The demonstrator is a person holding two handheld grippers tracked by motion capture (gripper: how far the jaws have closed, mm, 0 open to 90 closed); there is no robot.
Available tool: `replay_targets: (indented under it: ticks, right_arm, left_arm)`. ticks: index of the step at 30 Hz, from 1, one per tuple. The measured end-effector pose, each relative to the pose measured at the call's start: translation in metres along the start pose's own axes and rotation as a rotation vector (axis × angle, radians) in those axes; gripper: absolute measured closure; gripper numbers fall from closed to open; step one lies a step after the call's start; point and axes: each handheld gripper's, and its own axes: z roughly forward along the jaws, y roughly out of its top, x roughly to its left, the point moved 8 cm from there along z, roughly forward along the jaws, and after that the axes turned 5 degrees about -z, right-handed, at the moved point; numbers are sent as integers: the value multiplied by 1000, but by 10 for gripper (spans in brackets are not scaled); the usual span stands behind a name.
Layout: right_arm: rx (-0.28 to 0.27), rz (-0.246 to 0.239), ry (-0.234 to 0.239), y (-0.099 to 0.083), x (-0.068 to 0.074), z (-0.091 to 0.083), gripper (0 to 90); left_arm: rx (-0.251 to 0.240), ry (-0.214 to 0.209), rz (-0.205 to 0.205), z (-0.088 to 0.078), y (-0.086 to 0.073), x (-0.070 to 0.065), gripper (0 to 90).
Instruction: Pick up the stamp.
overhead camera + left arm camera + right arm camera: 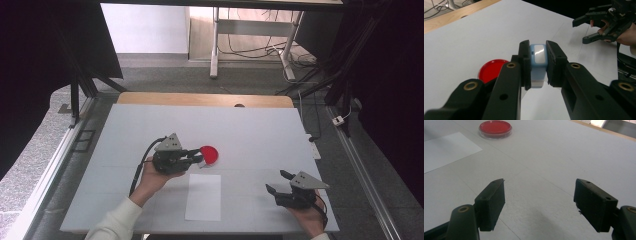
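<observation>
My left gripper (538, 67) is shut on a small light-blue block with a white glossy top (538, 62), held upright between the pads. In the high view the left gripper (199, 158) hovers over the table's middle, just left of a round red dish (209, 154). That red dish (491, 70) lies below and left of the held block, and shows again as the red dish (495, 128) at the far left. My right gripper (276, 182) stands open at the front right, and between its fingers (539, 203) is bare table. The right gripper (596, 23) also appears far off.
A white sheet of paper (204, 196) lies flat near the front edge, between the two hands. The white tabletop (260, 135) ends at a wooden strip (205, 99) at the back. Black frame legs and cables stand beyond.
</observation>
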Motion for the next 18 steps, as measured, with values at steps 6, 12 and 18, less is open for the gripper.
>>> replay_targets:
  ticks: [6, 12, 18]
  right_arm:
    - [1, -2, -5, 0, 0, 0, 244]
    - [-2, -1, -6, -1, 0, 0, 244]
    - [-3, -4, -9, -1, 0, -1, 245]
  left_arm:
    - [-5, -24, -6, 9, 6, -7, 750]
    - [1, -26, 0, 12, 7, -8, 750]
    - [-2, -31, -1, 10, 7, -9, 750]
